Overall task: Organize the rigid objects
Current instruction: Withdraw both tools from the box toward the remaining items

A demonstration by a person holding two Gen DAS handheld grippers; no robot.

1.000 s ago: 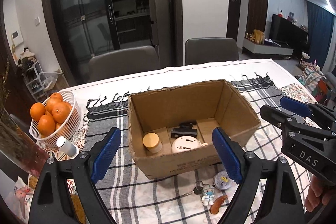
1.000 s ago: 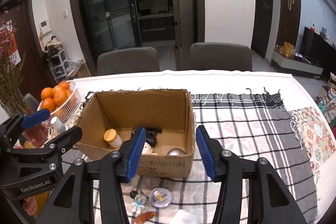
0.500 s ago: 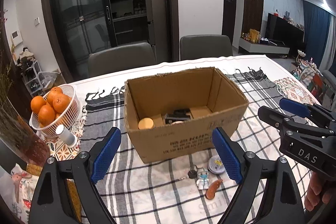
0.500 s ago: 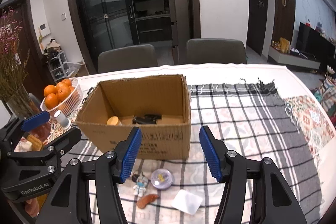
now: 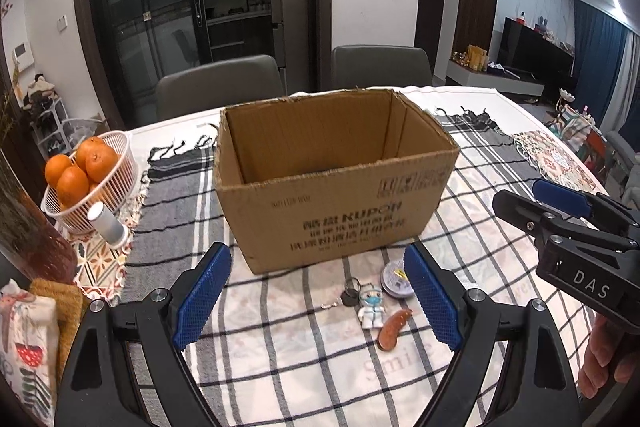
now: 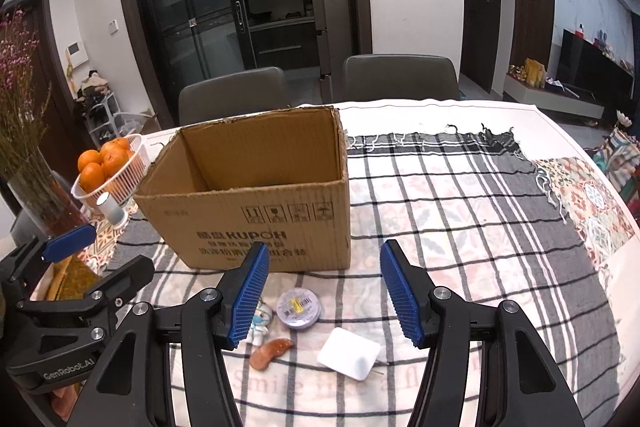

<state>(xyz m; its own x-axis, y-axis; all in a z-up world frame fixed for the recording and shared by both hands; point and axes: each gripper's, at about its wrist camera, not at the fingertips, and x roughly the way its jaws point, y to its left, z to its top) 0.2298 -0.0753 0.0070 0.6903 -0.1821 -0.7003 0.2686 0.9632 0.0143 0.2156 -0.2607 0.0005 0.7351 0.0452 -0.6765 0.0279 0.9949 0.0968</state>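
Note:
An open cardboard box (image 5: 340,203) (image 6: 256,223) stands on the checked cloth; its contents are hidden by the front wall. In front of it lie a small figurine keychain (image 5: 370,305) (image 6: 262,323), a round tin (image 5: 394,277) (image 6: 299,309), a brown curved piece (image 5: 394,329) (image 6: 272,351) and a white square pad (image 6: 349,353). My left gripper (image 5: 318,301) is open and empty, just short of these items. My right gripper (image 6: 324,301) is open and empty above them, and shows at the right of the left wrist view (image 5: 560,211).
A white basket of oranges (image 5: 86,173) (image 6: 110,163) and a small white cylinder (image 5: 106,223) stand left of the box. A vase (image 6: 36,187) and a patterned pouch (image 5: 24,339) sit at the left edge. Two chairs (image 6: 396,77) stand behind the table.
Both grippers have drawn back and lowered from over the box. The box's contents have dropped out of sight, and the small items in front show more fully.

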